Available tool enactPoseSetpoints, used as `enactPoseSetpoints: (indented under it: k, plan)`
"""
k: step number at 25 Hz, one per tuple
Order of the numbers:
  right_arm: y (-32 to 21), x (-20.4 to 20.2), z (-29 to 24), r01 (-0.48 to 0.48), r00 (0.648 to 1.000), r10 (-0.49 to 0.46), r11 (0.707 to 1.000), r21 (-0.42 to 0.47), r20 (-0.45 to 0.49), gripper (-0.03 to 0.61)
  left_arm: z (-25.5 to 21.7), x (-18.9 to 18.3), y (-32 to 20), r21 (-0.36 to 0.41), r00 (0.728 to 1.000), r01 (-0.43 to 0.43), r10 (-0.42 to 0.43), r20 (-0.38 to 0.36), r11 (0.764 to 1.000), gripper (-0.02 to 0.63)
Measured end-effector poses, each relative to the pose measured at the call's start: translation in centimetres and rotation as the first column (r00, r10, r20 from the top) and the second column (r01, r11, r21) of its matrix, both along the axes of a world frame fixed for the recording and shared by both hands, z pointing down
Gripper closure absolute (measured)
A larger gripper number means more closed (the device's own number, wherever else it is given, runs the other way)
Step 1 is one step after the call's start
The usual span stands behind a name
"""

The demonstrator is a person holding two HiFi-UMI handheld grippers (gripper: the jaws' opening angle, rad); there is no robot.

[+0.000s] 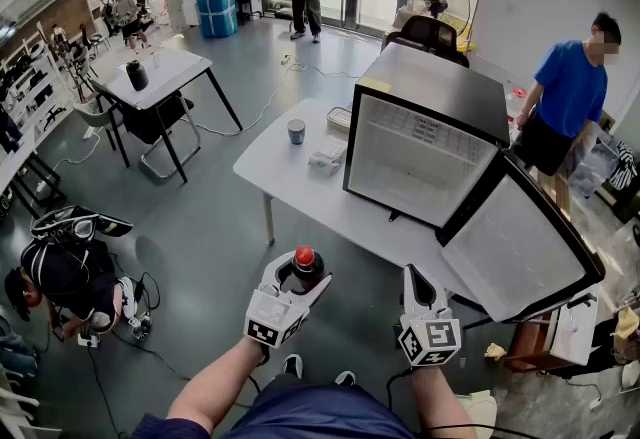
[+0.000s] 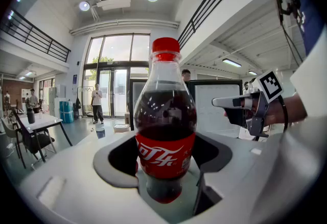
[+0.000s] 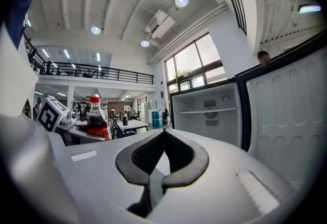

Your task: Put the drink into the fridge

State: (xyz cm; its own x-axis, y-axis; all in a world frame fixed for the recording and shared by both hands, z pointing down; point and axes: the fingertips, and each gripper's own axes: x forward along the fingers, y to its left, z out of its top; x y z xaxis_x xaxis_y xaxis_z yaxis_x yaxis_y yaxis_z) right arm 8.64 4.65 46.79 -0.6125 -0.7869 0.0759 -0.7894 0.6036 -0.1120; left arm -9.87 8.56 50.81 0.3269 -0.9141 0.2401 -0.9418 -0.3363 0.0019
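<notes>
Facing a white table from six o'clock, with a small fridge standing on it at one o'clock. Looking past its door, hanging wide open toward four o'clock and baring an empty white inside. Holding the left gripper at six o'clock, spread wide yet pinching a cola bottle upright around the label, off the table and well apart from the fridge. Carrying the right gripper at five o'clock, pressed together on nothing, near the door's lower corner. Passing over a blue cup sitting at eleven o'clock on the table. Probably risking a knock of the red cap against the fridge's top edge through lifting too high, a bump of the right gripper into the door, or a twist and slip through squeezing a smooth round bottle so low.
</notes>
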Motion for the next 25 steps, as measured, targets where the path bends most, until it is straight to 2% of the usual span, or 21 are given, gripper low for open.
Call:
enactPoseSetpoints:
  k: [16,25]
  plan:
    - [-1.5,4.3,1.3,0.065,0.998,-0.064,0.998,-0.021,0.02,0.572,1.1,3.2,-0.6,-0.024,0.995,0.094,-0.094,-0.022,0.995,0.302]
    - [-3.4,4.3,2.3,0.074,0.997,-0.073,0.996,-0.048,0.015,0.572,1.8,3.4,-2.9,-0.043,0.995,0.095,-0.096,-0.023,0.995,0.302]
